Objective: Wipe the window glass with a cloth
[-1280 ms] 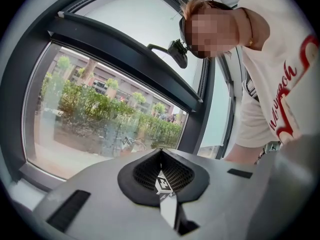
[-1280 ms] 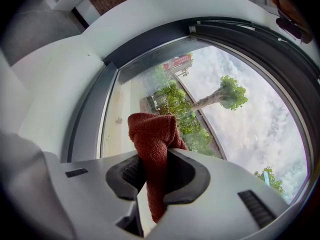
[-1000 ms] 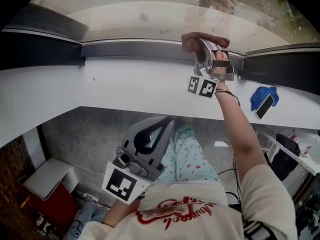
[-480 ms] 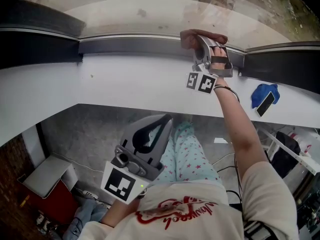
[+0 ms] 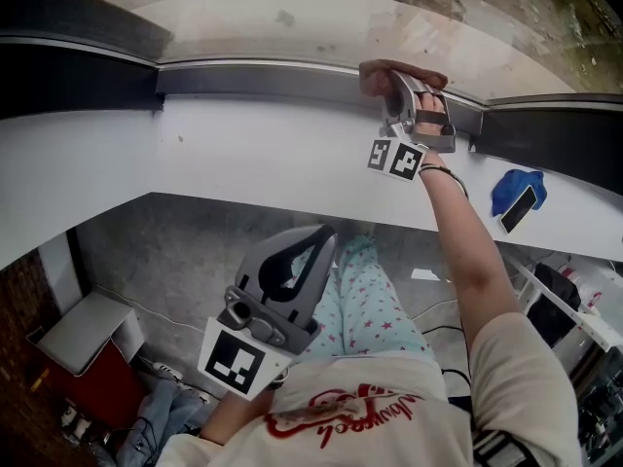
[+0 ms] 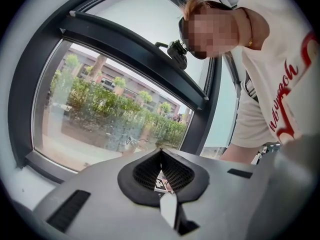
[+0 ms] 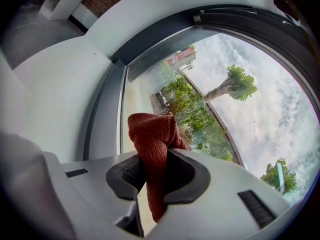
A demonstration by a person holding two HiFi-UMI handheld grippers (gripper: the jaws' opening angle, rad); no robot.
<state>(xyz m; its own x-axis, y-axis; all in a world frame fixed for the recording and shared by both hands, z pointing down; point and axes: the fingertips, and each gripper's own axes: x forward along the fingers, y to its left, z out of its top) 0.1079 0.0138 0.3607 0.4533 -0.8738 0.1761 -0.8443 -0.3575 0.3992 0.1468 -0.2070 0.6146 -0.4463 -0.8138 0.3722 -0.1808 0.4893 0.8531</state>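
Note:
A rust-red cloth (image 5: 397,70) is pressed against the lower edge of the window glass (image 5: 292,13), just above the dark frame rail. My right gripper (image 5: 401,84) is shut on it, arm stretched up over the sill. In the right gripper view the cloth (image 7: 151,134) bunches out between the jaws in front of the glass (image 7: 215,99). My left gripper (image 5: 324,236) hangs low by the person's body, far from the window. In the left gripper view that gripper (image 6: 161,155) is shut with nothing in it.
A white sill (image 5: 234,154) runs under the dark window frame (image 5: 253,79). On the sill to the right lies a blue cloth (image 5: 508,187) with a dark flat object on it. A red box (image 5: 73,382) stands on the floor at lower left.
The right gripper and cloth have slid slightly right along the bottom of the glass. The left gripper has stayed where it was.

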